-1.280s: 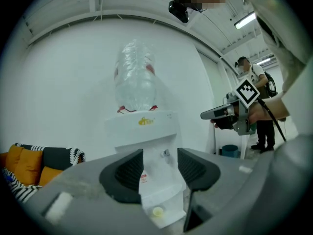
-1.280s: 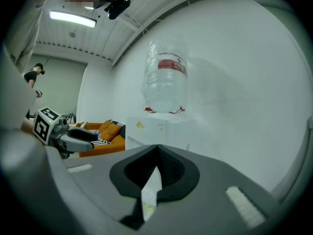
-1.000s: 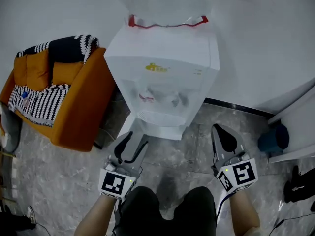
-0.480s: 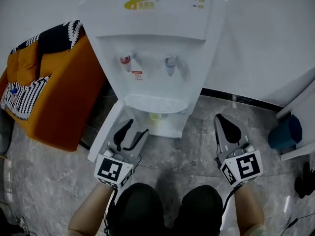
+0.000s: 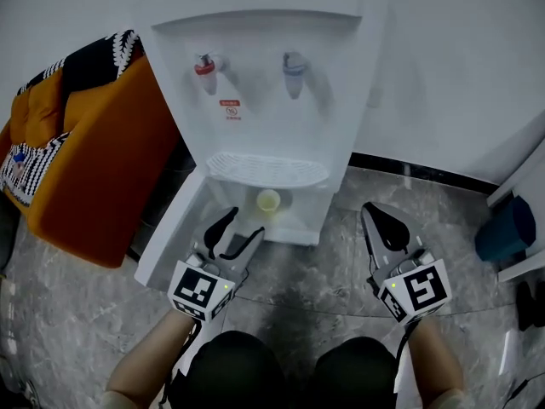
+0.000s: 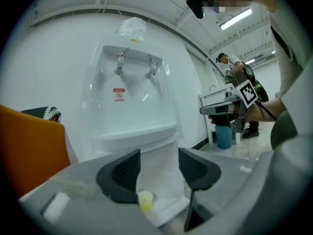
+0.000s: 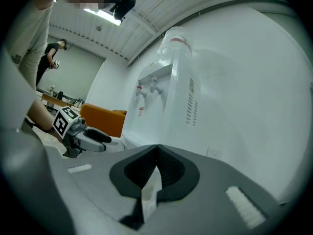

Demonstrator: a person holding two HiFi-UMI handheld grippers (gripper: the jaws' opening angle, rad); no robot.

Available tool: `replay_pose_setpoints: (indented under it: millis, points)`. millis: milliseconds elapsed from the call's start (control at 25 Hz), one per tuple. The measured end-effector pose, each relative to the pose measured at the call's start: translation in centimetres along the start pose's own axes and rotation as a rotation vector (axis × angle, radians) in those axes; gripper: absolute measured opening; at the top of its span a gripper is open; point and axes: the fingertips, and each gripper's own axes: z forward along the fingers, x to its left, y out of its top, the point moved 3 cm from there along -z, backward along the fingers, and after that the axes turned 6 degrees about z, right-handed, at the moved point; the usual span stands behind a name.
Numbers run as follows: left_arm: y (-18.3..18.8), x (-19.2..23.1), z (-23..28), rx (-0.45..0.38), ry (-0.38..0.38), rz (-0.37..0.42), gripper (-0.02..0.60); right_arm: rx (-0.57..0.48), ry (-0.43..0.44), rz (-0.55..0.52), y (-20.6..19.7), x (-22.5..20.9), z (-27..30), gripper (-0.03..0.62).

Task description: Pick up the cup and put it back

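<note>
Orange armchair is off on the far left, not in your way. Your left tool is down low at the foot of the dispenser. Its jaws are apart with nothing between the pads, and it points roughly level at the open compartment under the drip tray.

The cup sits upright in that compartment, mouth up, just ahead of the left tool and pretty much on the line it's pointing along. In the left gripper view the cup shows low in the gap, closer to the left jaw and below the pads. So I'd guess you need to drop a little and centre it before you squeeze. Its long axis is vertical, so a level, side-on grab should suit it.

Your right tool is pinched together on nothing, parked right of the dispenser and well apart from the cup. Left is clearly the nearer hand. Blue bin sits at the far right.
</note>
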Motion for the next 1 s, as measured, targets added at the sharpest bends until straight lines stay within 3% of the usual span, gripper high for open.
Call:
replay_pose_setpoints:
  millis: [480, 760, 1000]
  points:
    - [-6.3, 0.4, 5.5, -0.023, 0.016, 0.003, 0.275, -0.009, -0.028, 0.059, -5.9, -1.3, 3.4, 0.003]
    - [-10.5, 1.4, 9.5, 0.035, 0.057, 0.055, 0.288, 0.002, -0.042, 0.046, -9.2, -1.1, 5.7, 0.003]
    - [-16.3, 2.5, 11.9, 0.120, 0.116, -0.027, 0.316, 0.033, -0.007, 0.039, -12.7, 0.5, 7.1, 0.003]
